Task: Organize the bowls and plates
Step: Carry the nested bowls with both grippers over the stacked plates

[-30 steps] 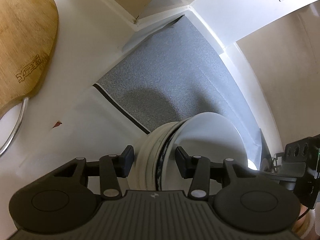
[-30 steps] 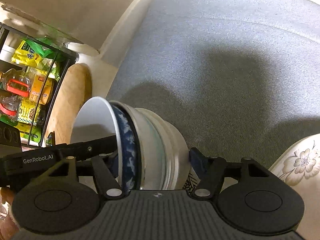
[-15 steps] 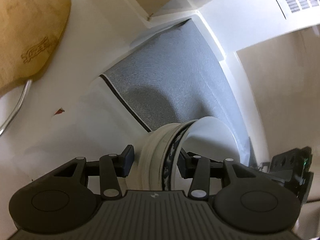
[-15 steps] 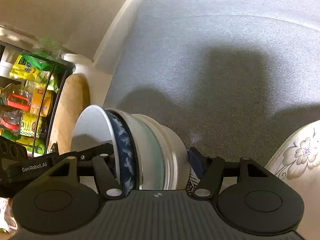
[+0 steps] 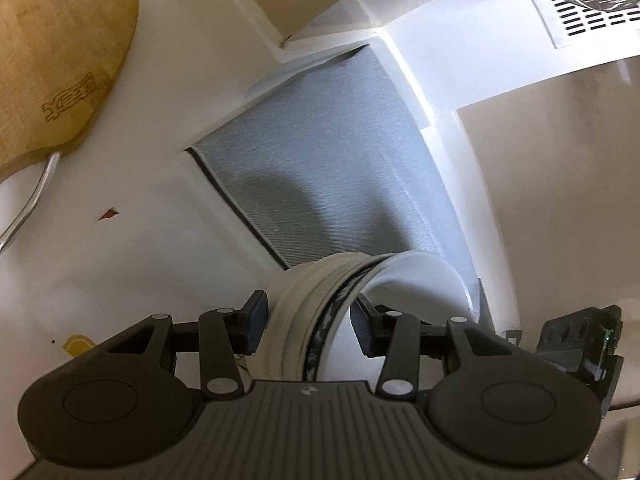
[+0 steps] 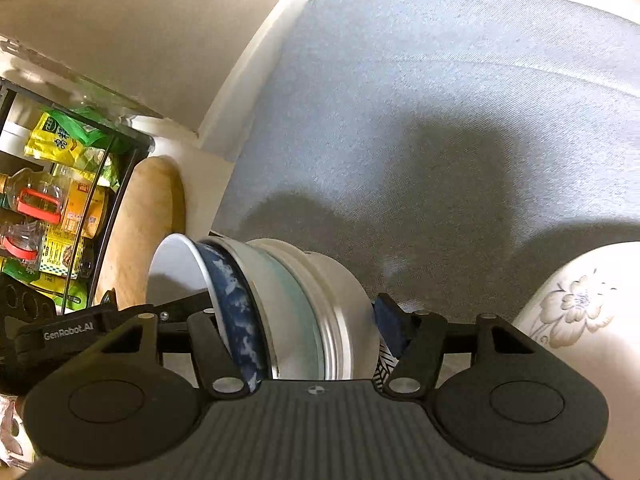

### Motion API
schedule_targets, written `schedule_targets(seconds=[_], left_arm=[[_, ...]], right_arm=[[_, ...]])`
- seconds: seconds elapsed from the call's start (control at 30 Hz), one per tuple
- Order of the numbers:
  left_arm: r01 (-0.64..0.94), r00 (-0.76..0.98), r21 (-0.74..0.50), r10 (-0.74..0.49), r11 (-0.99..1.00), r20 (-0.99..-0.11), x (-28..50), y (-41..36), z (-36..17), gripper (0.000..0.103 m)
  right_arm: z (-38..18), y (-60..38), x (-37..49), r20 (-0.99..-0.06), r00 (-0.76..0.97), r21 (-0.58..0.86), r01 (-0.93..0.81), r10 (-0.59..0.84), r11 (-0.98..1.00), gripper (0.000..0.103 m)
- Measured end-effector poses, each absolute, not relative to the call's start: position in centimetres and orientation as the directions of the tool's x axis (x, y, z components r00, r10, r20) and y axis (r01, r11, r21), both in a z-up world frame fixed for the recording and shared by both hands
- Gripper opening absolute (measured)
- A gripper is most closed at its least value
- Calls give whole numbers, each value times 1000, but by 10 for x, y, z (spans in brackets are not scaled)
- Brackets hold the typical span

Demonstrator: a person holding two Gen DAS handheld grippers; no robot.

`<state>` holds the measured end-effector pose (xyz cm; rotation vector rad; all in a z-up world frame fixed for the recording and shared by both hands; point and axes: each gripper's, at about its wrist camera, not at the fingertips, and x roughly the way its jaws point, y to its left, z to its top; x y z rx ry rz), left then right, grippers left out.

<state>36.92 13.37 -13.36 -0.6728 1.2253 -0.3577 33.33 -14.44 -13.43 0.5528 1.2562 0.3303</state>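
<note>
A stack of nested bowls (image 5: 304, 292) hangs tipped on its side above a grey mat (image 5: 320, 152). A plain white bowl (image 6: 176, 264) sits innermost, then a blue patterned bowl (image 6: 236, 300), then pale ones. My left gripper (image 5: 308, 312) is shut on the stack, one pad on the outer base and one inside the white bowl. From the opposite side my right gripper (image 6: 296, 310) spans the same stack (image 6: 288, 280). Its jaws are closing, and the blue pad (image 6: 386, 316) touches the outer base. Its other finger is hidden inside the white bowl.
A floral white dish (image 6: 580, 300) lies on the mat (image 6: 440, 100) at the right. A wooden cutting board (image 5: 52, 60) rests on the white counter (image 5: 120, 260) left of the mat. Beyond the board (image 6: 140, 232) stands a black rack of packets and bottles (image 6: 52, 200).
The left wrist view has rolled, and the stack now shows more edge-on there. The right gripper's jaws have narrowed a little until the blue pad meets the outer bowl's base.
</note>
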Motion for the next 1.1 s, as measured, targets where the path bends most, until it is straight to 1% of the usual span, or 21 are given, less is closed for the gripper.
schedule_targets(seconds=[0.33, 0.37, 0.4, 0.43, 0.47, 0.6, 0.73, 0.87, 0.9, 0.93, 0.97, 1.0, 1.03, 1.1], left_arm=[[-72, 306, -657, -611, 750, -730, 365, 126, -131, 49], [-71, 307, -657, -610, 750, -730, 365, 125, -131, 49], [-66, 312, -654, -607, 754, -731, 363, 125, -129, 48], [-60, 307, -663, -618, 746, -724, 363, 125, -128, 48], [-64, 306, -662, -617, 746, -725, 363, 124, -129, 48], [-81, 300, -625, -579, 776, -758, 364, 120, -141, 48], [-95, 298, -629, -581, 771, -757, 363, 127, -144, 46], [-92, 270, -612, -572, 785, -775, 362, 126, -144, 47], [-92, 258, -596, -559, 798, -788, 361, 126, -146, 52], [-91, 248, -578, -544, 811, -801, 360, 126, -147, 61], [-90, 240, -564, -531, 821, -812, 358, 126, -150, 66], [-91, 231, -557, -527, 825, -818, 356, 128, -153, 73], [-92, 222, -562, -533, 822, -816, 354, 129, -156, 76], [-98, 192, -591, -567, 801, -801, 352, 129, -162, 76]], right_arm=[[-125, -153, 321, -802, 321, 556, 94, 504, 826, 64], [-124, -153, 320, -801, 327, 556, 95, 501, 826, 63], [-122, -153, 318, -799, 336, 556, 93, 499, 826, 59], [-117, -155, 317, -792, 359, 555, 85, 494, 828, 46], [-118, -156, 318, -801, 346, 547, 94, 488, 832, 48], [-133, -146, 317, -836, 316, 497, 92, 448, 863, 44], [-138, -149, 319, -815, 331, 532, 102, 475, 841, 42], [-140, -149, 320, -811, 325, 542, 103, 487, 834, 42], [-140, -149, 320, -810, 322, 544, 104, 489, 833, 43], [-141, -151, 319, -809, 318, 548, 106, 494, 830, 44], [-143, -151, 319, -812, 305, 551, 121, 497, 826, 46], [-144, -152, 319, -815, 297, 552, 130, 498, 824, 48], [-146, -152, 318, -817, 291, 550, 130, 498, 825, 50], [-145, -148, 316, -823, 286, 536, 106, 490, 838, 51]])
